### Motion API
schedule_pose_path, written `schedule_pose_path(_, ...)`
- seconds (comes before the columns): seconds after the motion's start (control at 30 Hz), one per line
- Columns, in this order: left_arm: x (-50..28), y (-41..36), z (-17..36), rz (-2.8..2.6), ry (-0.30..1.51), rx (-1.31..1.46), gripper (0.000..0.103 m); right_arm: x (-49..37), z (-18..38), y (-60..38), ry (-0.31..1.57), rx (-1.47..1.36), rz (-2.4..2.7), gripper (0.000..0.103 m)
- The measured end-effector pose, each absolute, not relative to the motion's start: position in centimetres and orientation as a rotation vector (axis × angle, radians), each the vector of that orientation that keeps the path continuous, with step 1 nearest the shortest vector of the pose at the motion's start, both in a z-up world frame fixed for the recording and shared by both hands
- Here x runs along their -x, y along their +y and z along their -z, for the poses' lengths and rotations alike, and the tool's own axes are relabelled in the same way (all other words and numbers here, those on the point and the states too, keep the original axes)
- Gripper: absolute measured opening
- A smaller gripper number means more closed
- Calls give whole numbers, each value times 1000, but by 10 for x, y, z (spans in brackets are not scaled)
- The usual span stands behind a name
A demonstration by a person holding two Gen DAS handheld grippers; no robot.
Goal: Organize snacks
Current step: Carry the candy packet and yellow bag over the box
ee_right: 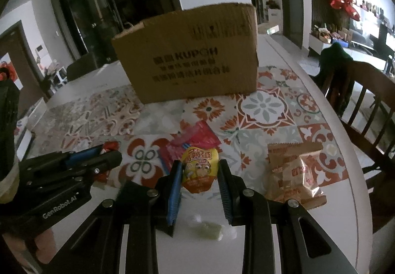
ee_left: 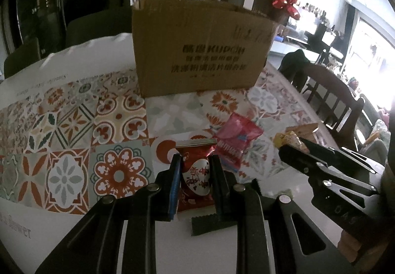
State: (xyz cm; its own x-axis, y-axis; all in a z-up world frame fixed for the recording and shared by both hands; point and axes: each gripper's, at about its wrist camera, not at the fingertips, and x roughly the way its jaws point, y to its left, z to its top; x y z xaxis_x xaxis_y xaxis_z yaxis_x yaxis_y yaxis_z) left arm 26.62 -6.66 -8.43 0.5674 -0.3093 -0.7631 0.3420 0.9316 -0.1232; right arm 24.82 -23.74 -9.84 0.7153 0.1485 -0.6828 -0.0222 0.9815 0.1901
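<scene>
Over the tiled surface (ee_left: pixel 74 130), left tongs (ee_left: pixel 195 167) clamp a red candy packet (ee_left: pixel 196 175), right tongs (ee_right: pixel 198 170) clamp a yellow snack pouch (ee_right: pixel 200 167); lift both above the cardboard box (ee_left: pixel 197 51) rim before releasing, skirting pink packet (ee_left: pixel 234 140) and tan wrapper (ee_right: pixel 296 170).

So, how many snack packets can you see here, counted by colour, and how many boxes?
Dark red packet, held in the left gripper: 1
Yellow packet, held in the right gripper: 1
Pink packet, lying on the table: 1
Tan packet, lying on the table: 1
Cardboard box: 1
Total: 4 packets and 1 box, 5 things.
</scene>
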Motion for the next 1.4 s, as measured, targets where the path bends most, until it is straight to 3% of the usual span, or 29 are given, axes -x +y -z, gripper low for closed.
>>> schedule_pose_path(1.4, -317, -80, -54, 368, 488, -125, 24, -300, -31, -244, 442, -121, -124, 30)
